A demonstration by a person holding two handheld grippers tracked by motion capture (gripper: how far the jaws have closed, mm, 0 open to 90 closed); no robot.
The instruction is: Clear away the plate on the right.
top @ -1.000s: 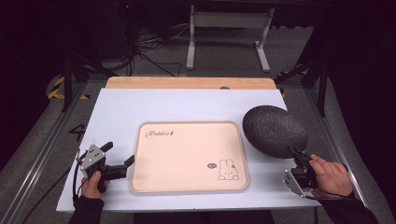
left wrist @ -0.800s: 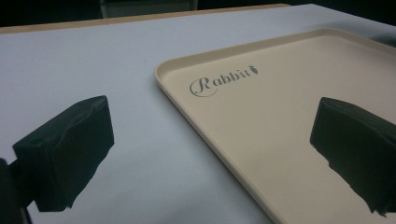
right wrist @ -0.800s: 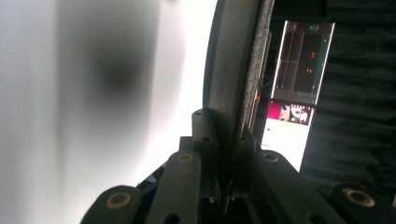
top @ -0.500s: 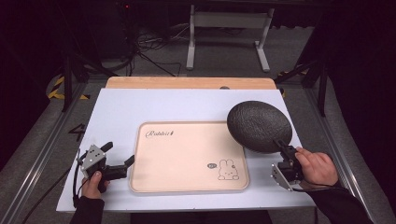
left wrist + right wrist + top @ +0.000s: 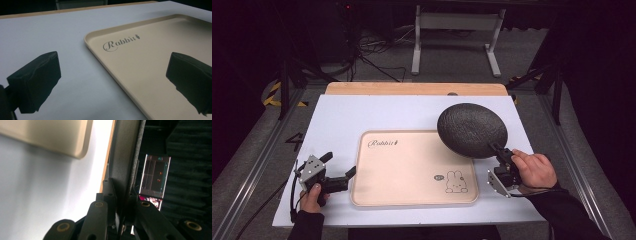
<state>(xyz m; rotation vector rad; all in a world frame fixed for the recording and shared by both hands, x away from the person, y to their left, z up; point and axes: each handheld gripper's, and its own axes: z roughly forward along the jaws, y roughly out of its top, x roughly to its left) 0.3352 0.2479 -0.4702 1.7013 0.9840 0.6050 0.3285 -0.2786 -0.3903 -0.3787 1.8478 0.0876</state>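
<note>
A round dark textured plate (image 5: 471, 130) is held tilted on edge above the far right corner of the beige "Rabbit" tray (image 5: 412, 170). My right gripper (image 5: 498, 150) is shut on the plate's near rim, a hand behind it. In the right gripper view the jaws (image 5: 120, 195) pinch the plate's thin dark edge (image 5: 125, 157), with the tray's corner (image 5: 50, 135) beyond. My left gripper (image 5: 339, 164) rests on the table at the tray's left edge, open. In the left gripper view its two pads (image 5: 35, 82) straddle the tray's rim (image 5: 100, 55) with nothing pinched.
The tray lies on a white tabletop (image 5: 362, 115) with a wooden strip (image 5: 412, 88) along its far edge. Metal stand legs (image 5: 452, 30) and cables are on the floor beyond. A lit screen (image 5: 155, 175) glows past the plate in the right gripper view.
My right gripper has carried the plate to the left and slightly up, from beside the tray to over its far right corner. The left gripper has stayed put.
</note>
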